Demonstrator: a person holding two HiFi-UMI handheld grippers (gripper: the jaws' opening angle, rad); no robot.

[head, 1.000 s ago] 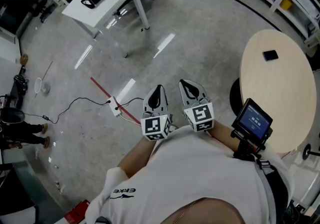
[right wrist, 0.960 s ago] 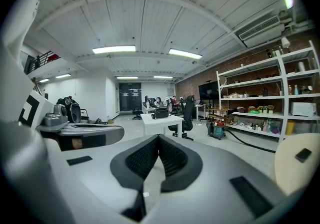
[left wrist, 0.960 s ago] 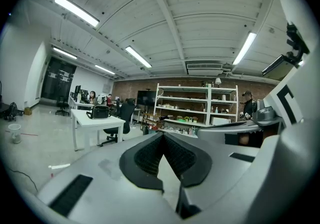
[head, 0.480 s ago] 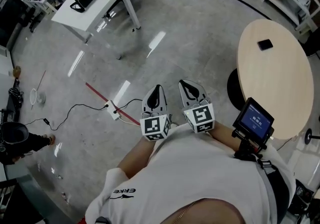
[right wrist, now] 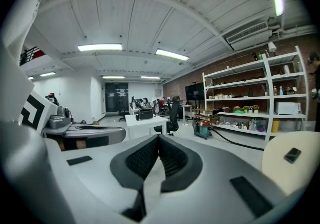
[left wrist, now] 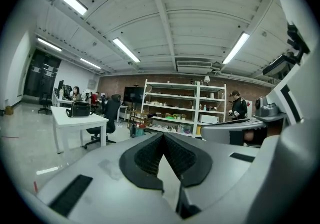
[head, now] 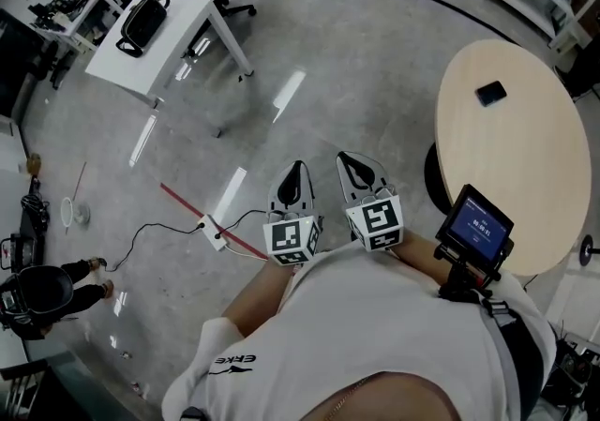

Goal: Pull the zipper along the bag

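A glossy grey floor [head: 375,63] fills most of the head view, with a round wooden surface [head: 525,157] at the right and a white rectangular surface [head: 183,44] at the upper left. The person's white shirt [head: 375,335] takes up the bottom. The left gripper [head: 297,171] and the right gripper [head: 352,166] are held side by side, close to the chest, above bare floor. The fingers [left wrist: 145,155] of the left meet at their tips with nothing between them; the right's fingers [right wrist: 172,160] are likewise closed and empty. The black bag [head: 142,22] lies on the white surface, well apart from both. A small black object [head: 490,93] sits on the round surface.
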